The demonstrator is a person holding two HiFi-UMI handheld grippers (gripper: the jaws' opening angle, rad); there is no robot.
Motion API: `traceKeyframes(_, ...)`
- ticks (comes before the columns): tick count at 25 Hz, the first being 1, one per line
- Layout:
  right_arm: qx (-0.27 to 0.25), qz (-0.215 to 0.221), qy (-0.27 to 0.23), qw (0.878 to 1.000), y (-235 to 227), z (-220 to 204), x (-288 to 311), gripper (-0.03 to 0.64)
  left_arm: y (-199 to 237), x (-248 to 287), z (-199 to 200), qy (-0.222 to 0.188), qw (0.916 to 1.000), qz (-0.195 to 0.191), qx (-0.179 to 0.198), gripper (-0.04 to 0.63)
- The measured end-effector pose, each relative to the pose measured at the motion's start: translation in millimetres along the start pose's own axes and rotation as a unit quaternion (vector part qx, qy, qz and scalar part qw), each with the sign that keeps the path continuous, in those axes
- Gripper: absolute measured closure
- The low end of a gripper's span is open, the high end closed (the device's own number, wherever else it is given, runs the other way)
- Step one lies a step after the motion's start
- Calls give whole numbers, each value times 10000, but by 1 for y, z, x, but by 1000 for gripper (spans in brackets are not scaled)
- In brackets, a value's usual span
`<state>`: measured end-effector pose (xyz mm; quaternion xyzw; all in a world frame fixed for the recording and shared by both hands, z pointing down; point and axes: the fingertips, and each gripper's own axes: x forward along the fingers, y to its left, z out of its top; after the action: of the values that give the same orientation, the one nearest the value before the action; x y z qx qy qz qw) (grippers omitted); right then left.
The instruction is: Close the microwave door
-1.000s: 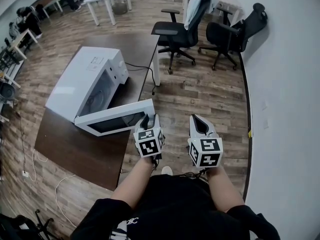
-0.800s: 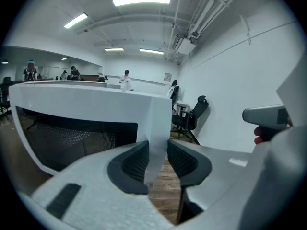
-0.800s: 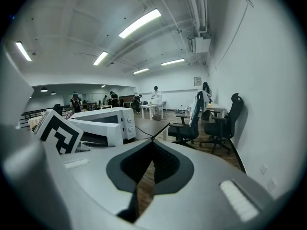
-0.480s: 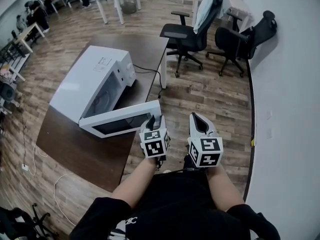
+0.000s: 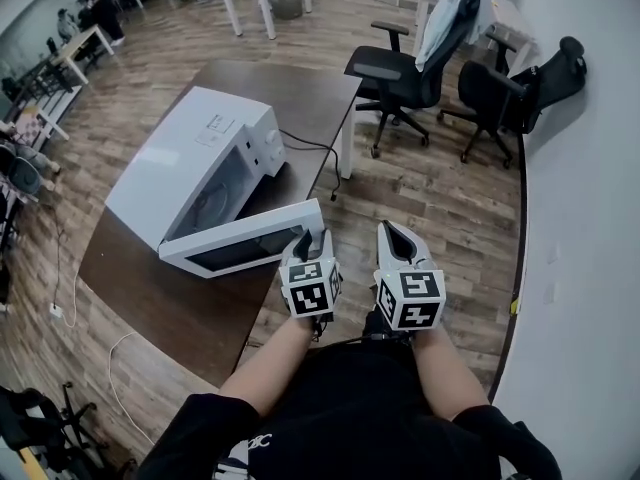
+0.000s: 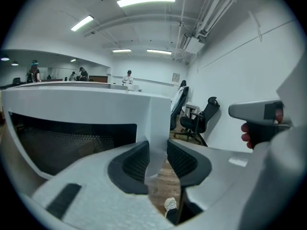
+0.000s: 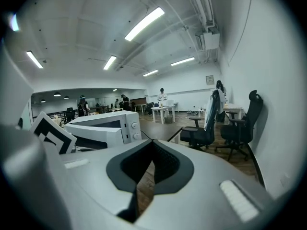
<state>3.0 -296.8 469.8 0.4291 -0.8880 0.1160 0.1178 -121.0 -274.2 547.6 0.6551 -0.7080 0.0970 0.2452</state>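
Left gripper point(image 5: 312, 236) is clamped on the free edge of the open microwave point(image 5: 190, 168) door point(image 5: 240, 245). Right gripper point(image 5: 392, 231) hangs beside it, jaws together.

Dark pads of left gripper point(image 6: 157, 153) clamped on free edge of white microwave door point(image 6: 96, 110). Dark mesh window point(image 6: 62, 143) left of pads. Right gripper point(image 6: 256, 111) at right edge, fingers point(image 6: 245, 134) on its handle. Black office chair point(image 6: 200, 121) by white wall point(image 6: 240, 71) beyond. Shoe point(image 6: 169, 205) on wood floor below jaws.
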Motion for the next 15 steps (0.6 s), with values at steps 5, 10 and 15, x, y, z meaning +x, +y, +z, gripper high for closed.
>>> traceKeyframes(5, -49, 288, 34, 9996, -10, 11, 32, 607, 8, 18, 11, 14, 9995, 266, -163, 466)
traceKeyframes(10, -94, 603, 62, 9981, -16, 25, 65, 607, 15, 33, 22, 29, 9982, 509, -311, 466)
traceKeyframes(15, -191, 1012, 106, 9946, -14, 40, 99, 607, 23, 48, 33, 34, 9957, 793, -481, 466)
